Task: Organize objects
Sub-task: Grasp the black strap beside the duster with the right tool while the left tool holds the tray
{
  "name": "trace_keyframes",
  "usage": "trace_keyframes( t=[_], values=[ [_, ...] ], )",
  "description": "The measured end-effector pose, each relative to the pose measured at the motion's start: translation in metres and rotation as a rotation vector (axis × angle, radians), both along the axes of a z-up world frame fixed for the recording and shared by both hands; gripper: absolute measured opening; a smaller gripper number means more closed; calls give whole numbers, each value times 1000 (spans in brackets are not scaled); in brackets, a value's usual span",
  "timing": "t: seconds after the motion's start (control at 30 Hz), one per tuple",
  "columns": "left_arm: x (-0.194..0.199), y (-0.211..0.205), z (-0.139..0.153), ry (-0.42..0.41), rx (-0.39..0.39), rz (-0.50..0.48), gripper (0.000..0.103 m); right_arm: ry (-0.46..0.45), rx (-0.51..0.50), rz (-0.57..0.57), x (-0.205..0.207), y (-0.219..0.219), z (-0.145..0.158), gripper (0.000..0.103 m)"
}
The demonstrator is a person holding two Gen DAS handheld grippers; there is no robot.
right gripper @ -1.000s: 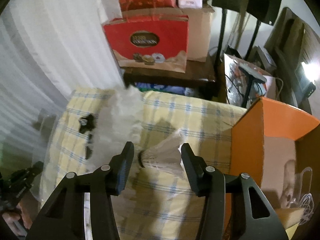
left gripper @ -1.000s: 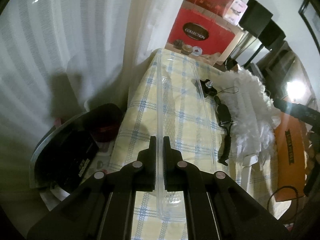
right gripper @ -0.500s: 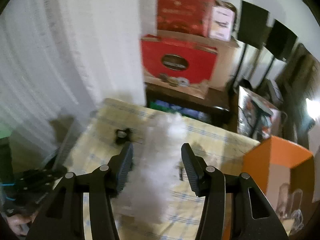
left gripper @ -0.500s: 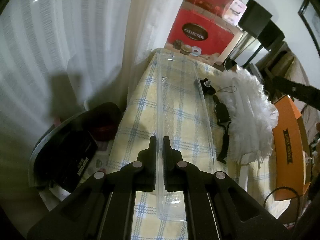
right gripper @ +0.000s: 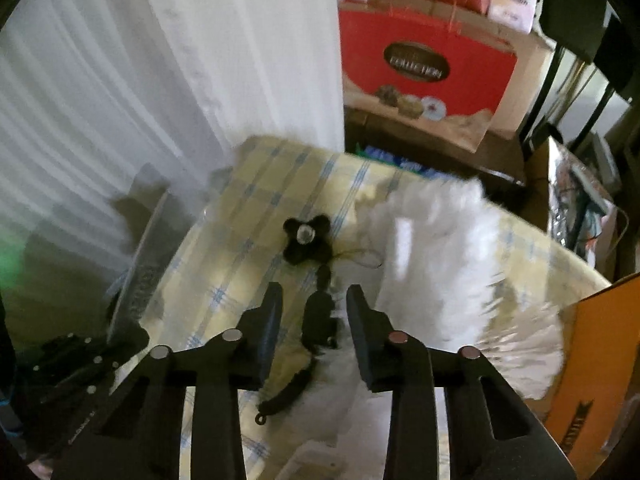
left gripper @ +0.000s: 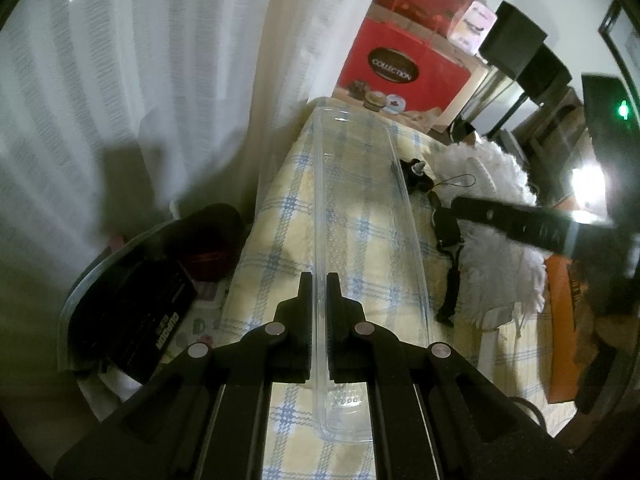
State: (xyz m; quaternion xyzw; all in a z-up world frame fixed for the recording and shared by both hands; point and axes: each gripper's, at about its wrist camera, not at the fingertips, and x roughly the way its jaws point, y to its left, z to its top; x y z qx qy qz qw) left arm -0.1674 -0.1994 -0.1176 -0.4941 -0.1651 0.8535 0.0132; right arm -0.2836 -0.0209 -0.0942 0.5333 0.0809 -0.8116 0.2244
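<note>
My left gripper (left gripper: 319, 280) is shut on the left wall of a long clear plastic box (left gripper: 368, 216) that lies along the checked cloth. A black strap with a clasp (left gripper: 446, 236) and a black knob (left gripper: 416, 170) lie to the box's right, beside a white feather duster (left gripper: 496, 208). My right gripper (right gripper: 314, 300) is open, its fingers on either side of the strap's clasp (right gripper: 319, 316), just above it. The knob (right gripper: 307, 238) lies ahead and the duster (right gripper: 436, 248) to the right. The right gripper's finger (left gripper: 516, 220) also shows in the left wrist view.
A checked yellow and blue cloth (left gripper: 288, 216) covers the table. A red gift bag (left gripper: 404, 64) stands beyond it. An orange box (right gripper: 600, 360) is at the right. A glass side table with a black box (left gripper: 136, 320) stands to the left, with a white curtain (left gripper: 120, 60) behind.
My right gripper swung left and down from over the duster to straddle the black strap. The left gripper stays shut on the clear box.
</note>
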Motion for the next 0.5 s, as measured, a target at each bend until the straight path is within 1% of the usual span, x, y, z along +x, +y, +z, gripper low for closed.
trace_keyframes(
  t=[0.1, 0.2, 0.33, 0.5],
  values=[
    [2, -2, 0, 2, 1, 2, 5, -20, -1, 10, 10, 0, -8, 30],
    [3, -2, 0, 5, 0, 4, 5, -30, -9, 20, 23, 0, -10, 30],
    [5, -2, 1, 8, -2, 10, 5, -36, 11, 27, 38, -1, -11, 30],
    [6, -1, 1, 9, -3, 11, 5, -85, 9, 21, 50, -2, -18, 28]
  ],
)
